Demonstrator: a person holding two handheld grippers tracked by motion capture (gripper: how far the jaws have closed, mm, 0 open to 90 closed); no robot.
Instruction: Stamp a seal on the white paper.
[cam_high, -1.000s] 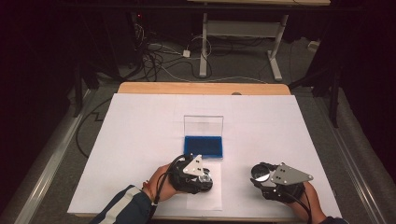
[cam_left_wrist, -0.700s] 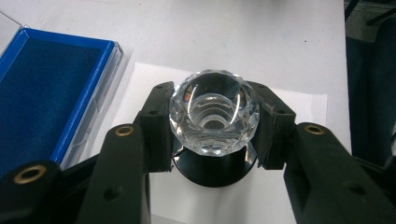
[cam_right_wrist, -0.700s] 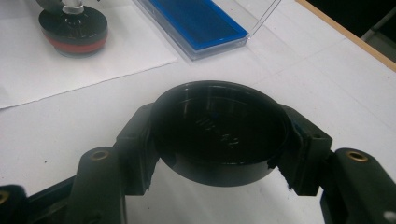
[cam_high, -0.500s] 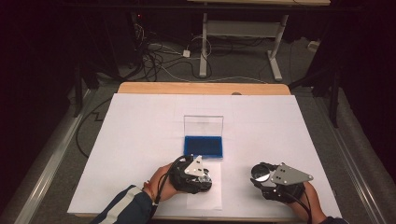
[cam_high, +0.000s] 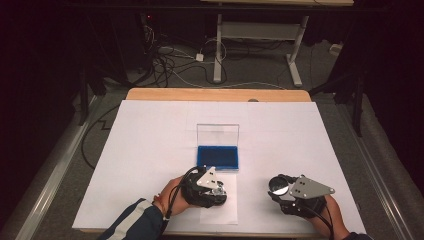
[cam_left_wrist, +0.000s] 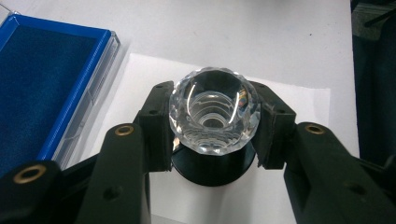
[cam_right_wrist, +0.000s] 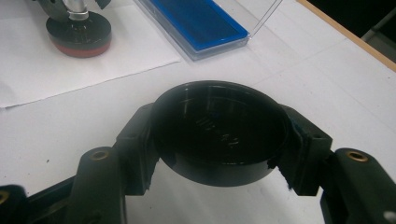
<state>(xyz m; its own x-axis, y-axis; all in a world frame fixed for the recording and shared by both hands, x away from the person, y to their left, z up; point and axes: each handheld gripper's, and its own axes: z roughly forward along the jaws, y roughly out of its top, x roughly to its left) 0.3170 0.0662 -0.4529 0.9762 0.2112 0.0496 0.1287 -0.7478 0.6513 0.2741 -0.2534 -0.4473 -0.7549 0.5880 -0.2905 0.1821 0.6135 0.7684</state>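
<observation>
Left tool (cam_left_wrist: 212, 154), lower centre of its own view: jaws clamped on a faceted clear knob (cam_left_wrist: 214, 109), which sits upright on a black round base (cam_left_wrist: 212, 170). Base rests on a loose white sheet (cam_left_wrist: 289, 102) lying on the surface. In the right gripper view, upper left, the base shows a red band at its foot (cam_right_wrist: 79, 48).

Centre of the high view: open case (cam_high: 218, 156), blue lining, clear lid standing up at the back. It lies just beyond the left tool, apart from it, and looks empty.

Right tool (cam_right_wrist: 219, 163), lower centre of its own view: jaws gripping a shallow black round cap (cam_right_wrist: 218, 130), hollow side facing the camera, held off the surface (cam_high: 150, 150). In the high view it sits lower right, well apart from the knob.

Judgement: cap is off and in hand, stamp-like piece steadied. Remaining work likely bringing cap and base together, or putting the pieces into the case; neither is begun.
</observation>
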